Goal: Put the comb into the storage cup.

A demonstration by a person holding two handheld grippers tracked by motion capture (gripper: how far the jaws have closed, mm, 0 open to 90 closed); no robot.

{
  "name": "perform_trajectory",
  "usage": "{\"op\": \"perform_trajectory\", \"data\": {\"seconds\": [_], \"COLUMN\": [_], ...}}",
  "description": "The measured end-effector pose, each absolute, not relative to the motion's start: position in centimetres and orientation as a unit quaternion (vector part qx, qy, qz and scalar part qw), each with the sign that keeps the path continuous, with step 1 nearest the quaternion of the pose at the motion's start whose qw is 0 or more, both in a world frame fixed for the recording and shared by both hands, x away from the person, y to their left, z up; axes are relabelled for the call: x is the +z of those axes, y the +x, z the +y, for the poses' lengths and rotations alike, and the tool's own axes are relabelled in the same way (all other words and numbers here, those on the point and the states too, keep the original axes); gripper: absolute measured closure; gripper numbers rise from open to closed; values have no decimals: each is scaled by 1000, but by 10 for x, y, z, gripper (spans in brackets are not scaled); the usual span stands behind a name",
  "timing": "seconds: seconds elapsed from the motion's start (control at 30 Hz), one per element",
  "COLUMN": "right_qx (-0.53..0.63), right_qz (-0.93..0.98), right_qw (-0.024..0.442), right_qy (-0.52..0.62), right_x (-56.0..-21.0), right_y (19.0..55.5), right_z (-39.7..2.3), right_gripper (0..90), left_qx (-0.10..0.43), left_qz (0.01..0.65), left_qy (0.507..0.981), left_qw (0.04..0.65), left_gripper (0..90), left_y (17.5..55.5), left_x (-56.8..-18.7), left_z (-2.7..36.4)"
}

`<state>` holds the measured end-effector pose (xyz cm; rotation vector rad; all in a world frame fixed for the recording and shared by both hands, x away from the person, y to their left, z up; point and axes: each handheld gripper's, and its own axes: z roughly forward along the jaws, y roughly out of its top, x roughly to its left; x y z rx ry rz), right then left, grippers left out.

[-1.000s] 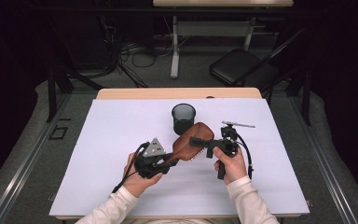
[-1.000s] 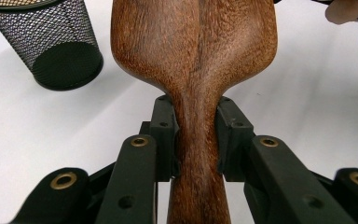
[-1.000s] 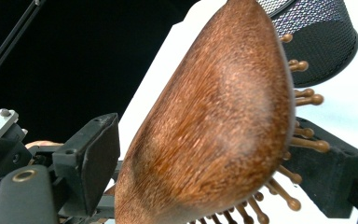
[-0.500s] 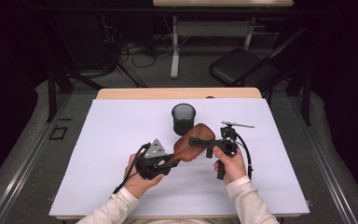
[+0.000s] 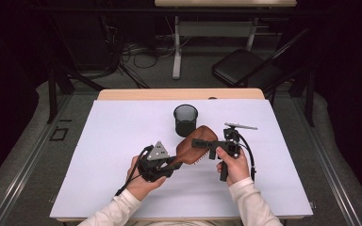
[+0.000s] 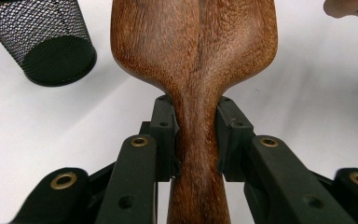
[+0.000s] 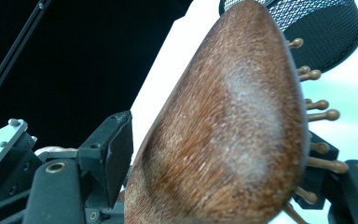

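Gripping: left gripper point(image 6: 196, 140) clamps wooden hairbrush point(image 5: 195, 143) handle, centre frame.
Closing: right gripper point(image 5: 200, 141) jaws straddle brush head; contact unclear, prob. not yet.

No readable text, label, brand, number or sign on anything in view.

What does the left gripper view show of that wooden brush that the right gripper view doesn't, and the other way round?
Left gripper view: the left gripper clamped on the hairbrush's narrow handle neck, seen along its smooth wooden back. Right gripper view: the brush's ball-tipped pins, and the right gripper, whose jaws have just been closing, around the head, the near jaw apart from the wood. Both: the brush, the black mesh cup and the white table.
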<state>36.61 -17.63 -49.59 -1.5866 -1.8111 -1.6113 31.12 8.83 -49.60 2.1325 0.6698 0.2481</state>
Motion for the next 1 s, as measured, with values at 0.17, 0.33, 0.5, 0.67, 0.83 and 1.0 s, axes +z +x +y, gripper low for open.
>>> {"op": "perform_trajectory", "data": {"seconds": [0.17,0.33,0.5,0.67,0.83,1.0], "right_qx": [-555,-554,-560,-566,-571,-574], "right_qz": [-621,-623,-606,-601,-590,-584], "right_qw": [119,116,125,133,142,148], "right_qy": [-541,-540,-551,-548,-553,-554], "right_x": [-496,-496,-499,-501,-502,-502], "right_y": [366,367,367,368,368,368], "right_z": [-178,-177,-180,-182,-183,-185], "right_gripper": [288,297,345,356,379,401], "left_qx": [101,101,98,99,97,97], "left_qz": [270,271,272,272,271,270], "left_qy": [854,854,854,854,854,857], "left_qw": [433,432,432,432,432,427], "left_gripper": [719,719,719,719,720,721], "left_y": [311,312,312,312,313,313], "left_x": [-496,-496,-497,-497,-499,-501], "left_z": [89,89,89,89,89,88]}}
